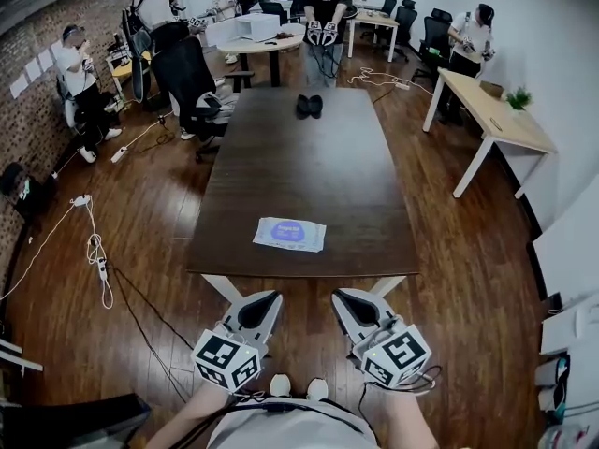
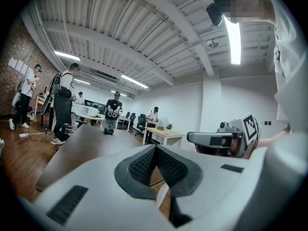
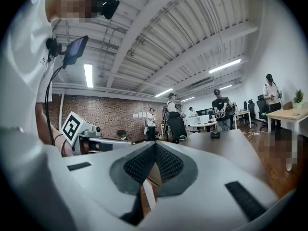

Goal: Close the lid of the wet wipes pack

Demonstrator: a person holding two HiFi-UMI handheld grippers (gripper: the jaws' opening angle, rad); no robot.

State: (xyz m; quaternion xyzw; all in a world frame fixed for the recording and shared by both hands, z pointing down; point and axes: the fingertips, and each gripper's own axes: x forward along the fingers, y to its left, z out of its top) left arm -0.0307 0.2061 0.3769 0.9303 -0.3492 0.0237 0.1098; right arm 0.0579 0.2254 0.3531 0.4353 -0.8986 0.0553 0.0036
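Note:
The wet wipes pack is a flat white packet with a blue oval patch. It lies near the front edge of the dark brown table. At this distance I cannot tell how its lid stands. My left gripper and right gripper hover side by side just short of the table's front edge, below the pack in the head view. Both are shut with nothing between the jaws. The left gripper points level over the tabletop, and so does the right gripper. The pack is hidden in both gripper views.
A black object lies at the table's far end. A black office chair stands at the far left corner and a white desk to the right. Several people stand around the room. Cables trail on the floor at left.

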